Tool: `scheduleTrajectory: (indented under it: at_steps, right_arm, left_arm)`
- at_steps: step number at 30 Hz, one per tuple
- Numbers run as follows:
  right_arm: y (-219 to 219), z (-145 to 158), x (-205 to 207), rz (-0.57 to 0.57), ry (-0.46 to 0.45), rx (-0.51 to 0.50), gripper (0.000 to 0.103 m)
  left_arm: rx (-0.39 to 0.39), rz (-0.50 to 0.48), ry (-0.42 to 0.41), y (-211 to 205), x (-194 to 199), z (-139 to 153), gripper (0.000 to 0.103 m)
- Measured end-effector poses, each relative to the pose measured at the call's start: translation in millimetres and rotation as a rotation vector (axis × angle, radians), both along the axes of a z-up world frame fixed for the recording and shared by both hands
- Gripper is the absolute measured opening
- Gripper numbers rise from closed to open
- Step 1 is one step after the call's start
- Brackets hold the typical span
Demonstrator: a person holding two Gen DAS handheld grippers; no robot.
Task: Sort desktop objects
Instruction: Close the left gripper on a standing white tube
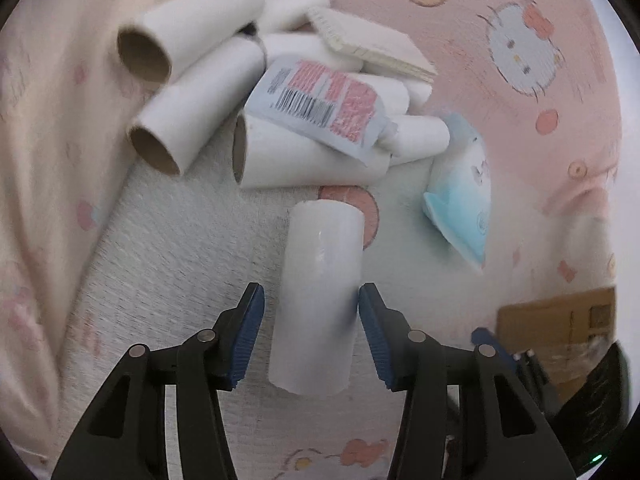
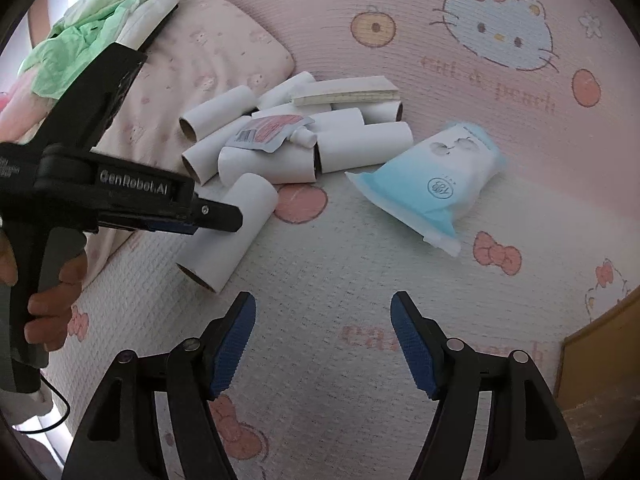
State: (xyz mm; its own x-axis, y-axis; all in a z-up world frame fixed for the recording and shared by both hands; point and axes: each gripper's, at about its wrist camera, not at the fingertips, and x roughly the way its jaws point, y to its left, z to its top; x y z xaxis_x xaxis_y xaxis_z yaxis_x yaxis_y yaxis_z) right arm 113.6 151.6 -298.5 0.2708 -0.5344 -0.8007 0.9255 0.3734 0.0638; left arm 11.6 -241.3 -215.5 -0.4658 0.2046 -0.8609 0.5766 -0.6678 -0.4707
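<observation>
A single white paper roll [image 1: 320, 280] [image 2: 228, 232] lies on the printed mat, apart from the pile. My left gripper [image 1: 310, 300] [image 2: 216, 216] stands open around it: the right pad is at the roll's side and a gap shows at the left pad. Behind it is a pile of several white rolls [image 1: 208, 120] [image 2: 352, 148]. A spouted pouch with a barcode [image 1: 320, 108] [image 2: 272, 130] and a notebook [image 1: 372, 44] [image 2: 344, 92] lie on top of the pile. A blue and white tissue pack [image 1: 464, 200] [image 2: 432, 176] lies to the right. My right gripper [image 2: 323, 320] hovers open over bare mat, nothing between its fingers.
A pink pillow [image 2: 200, 60] [image 1: 52, 160] borders the pile on the left, with green cloth [image 2: 80, 36] behind it. A cardboard box [image 1: 560, 320] [image 2: 600, 360] stands off the mat's right edge. A person's hand [image 2: 52, 300] grips the left tool's handle.
</observation>
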Motion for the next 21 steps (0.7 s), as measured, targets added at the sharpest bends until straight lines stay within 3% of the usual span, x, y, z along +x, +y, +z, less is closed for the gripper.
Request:
scheduleTrajectory:
  at_steps: [1, 4, 7, 11, 16, 21]
  right_arm:
    - [-1.0, -0.9, 1.3, 0.009, 0.007, 0.005, 0.069]
    - [-3.8, -2.9, 5.8, 0.037, 0.043, 0.015, 0.069]
    - [-4.0, -0.6, 5.7, 0.053, 0.042, 0.018, 0.069]
    - [-3.5, 2.3, 2.3, 0.062, -0.035, 0.057, 0.069]
    - [-6.0, -2.7, 0.7, 0.055, -0.108, 0.133, 0.069]
    - [-8.7, -7.1, -5.5, 0.044, -0.160, 0.184, 0.069]
  left_arm:
    - [0.061, 0.017, 0.010, -2.3, 0.3, -4.9, 0.049]
    - [0.138, 0.061, 0.032, -2.9, 4.4, -10.9, 0.049]
    - [0.142, 0.047, 0.037, 5.8, 4.2, -10.6, 0.049]
    - [0.132, 0.002, 0.043, 23.1, -1.8, -8.7, 0.049]
    - [0.206, -0.041, 0.078, 47.4, -5.8, -10.6, 0.048]
    - [0.224, -0.082, 0.101, 66.4, -5.1, -8.6, 0.048]
